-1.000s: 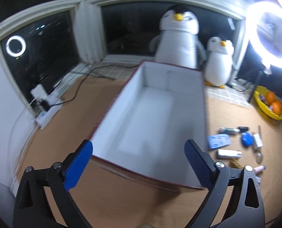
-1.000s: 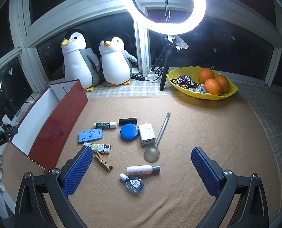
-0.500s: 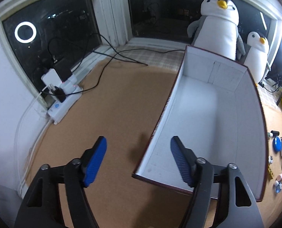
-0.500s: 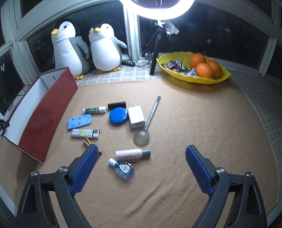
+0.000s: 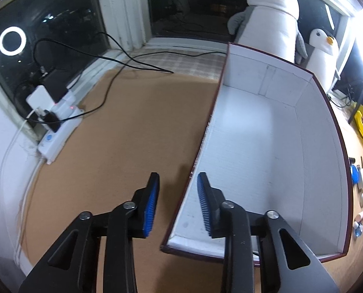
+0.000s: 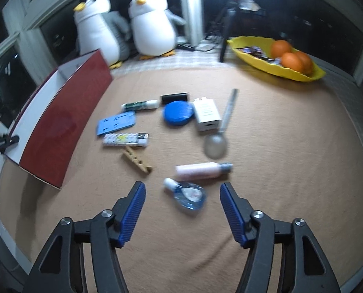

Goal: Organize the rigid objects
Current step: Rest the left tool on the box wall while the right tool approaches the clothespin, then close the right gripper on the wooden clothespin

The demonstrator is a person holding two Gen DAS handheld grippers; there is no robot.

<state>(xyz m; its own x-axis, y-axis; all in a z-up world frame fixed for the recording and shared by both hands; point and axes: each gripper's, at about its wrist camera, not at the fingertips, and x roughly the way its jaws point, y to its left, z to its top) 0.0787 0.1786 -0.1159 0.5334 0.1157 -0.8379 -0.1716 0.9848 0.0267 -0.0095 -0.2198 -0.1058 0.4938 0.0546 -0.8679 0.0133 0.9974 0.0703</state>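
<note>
Straddling box wall point(image 5: 201, 146), left hand-held gripper point(image 5: 177, 183), jaws closing

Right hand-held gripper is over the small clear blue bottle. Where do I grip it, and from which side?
Probably across the flat body of the small clear blue bottle, coming straight down from above. It lies on its side, its white cap toward the upper left, midway between the right hand-held gripper fingers, whose jaws have just been closing but haven't touched it. The pink tube lies close behind.
</note>
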